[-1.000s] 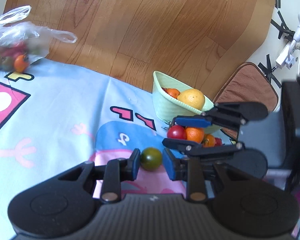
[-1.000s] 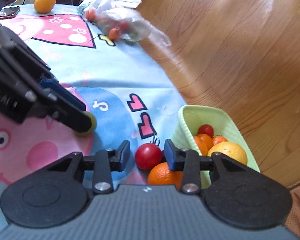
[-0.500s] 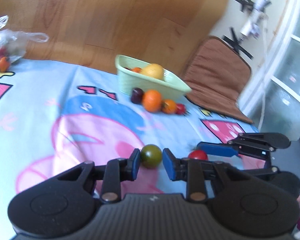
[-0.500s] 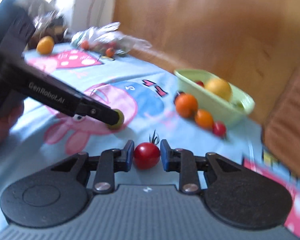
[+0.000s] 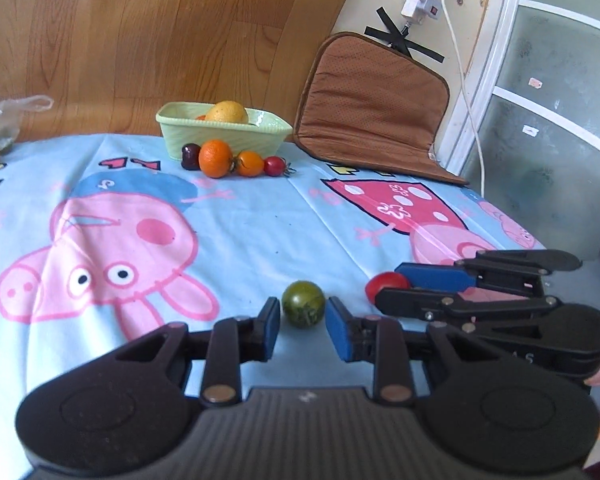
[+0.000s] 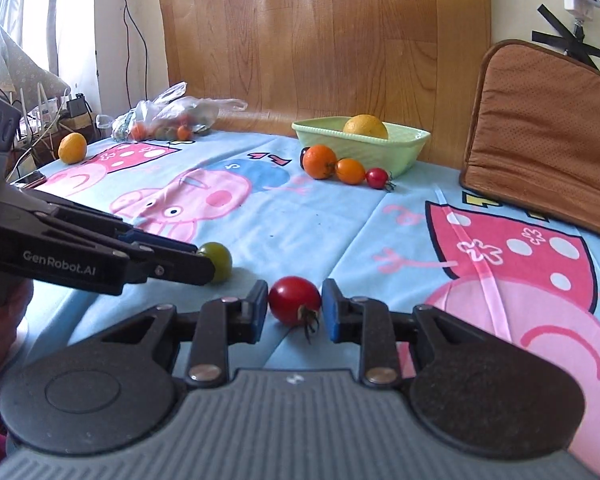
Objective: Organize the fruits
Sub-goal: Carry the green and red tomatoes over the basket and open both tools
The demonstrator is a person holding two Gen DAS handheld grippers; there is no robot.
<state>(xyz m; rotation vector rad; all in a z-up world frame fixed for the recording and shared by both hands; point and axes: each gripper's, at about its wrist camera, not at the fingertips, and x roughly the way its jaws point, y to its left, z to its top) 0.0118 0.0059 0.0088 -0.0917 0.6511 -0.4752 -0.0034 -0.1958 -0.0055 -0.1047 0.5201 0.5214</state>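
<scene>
A green tomato (image 5: 303, 304) rests on the cloth between the fingers of my left gripper (image 5: 303, 326), which stands open with a gap on each side. A red tomato (image 6: 295, 300) lies on the cloth between the fingers of my right gripper (image 6: 295, 314), also open with small gaps. The two grippers sit side by side near the table's front. The green tomato also shows in the right wrist view (image 6: 217, 261), and the red one in the left wrist view (image 5: 386, 285). A pale green bowl (image 5: 188, 124) holding a yellow citrus (image 5: 226, 112) stands at the far edge.
Beside the bowl lie a dark fruit (image 5: 190, 155), an orange (image 5: 216, 159), a small orange tomato (image 5: 250, 163) and a red cherry tomato (image 5: 275, 165). A plastic bag of fruit (image 6: 168, 118) and a loose orange (image 6: 72, 148) sit far left. A brown cushion (image 6: 548, 132) leans at right.
Both grippers pulled back from the bowl to the table's near side with their tomatoes, lowered them onto the cloth and opened their fingers.
</scene>
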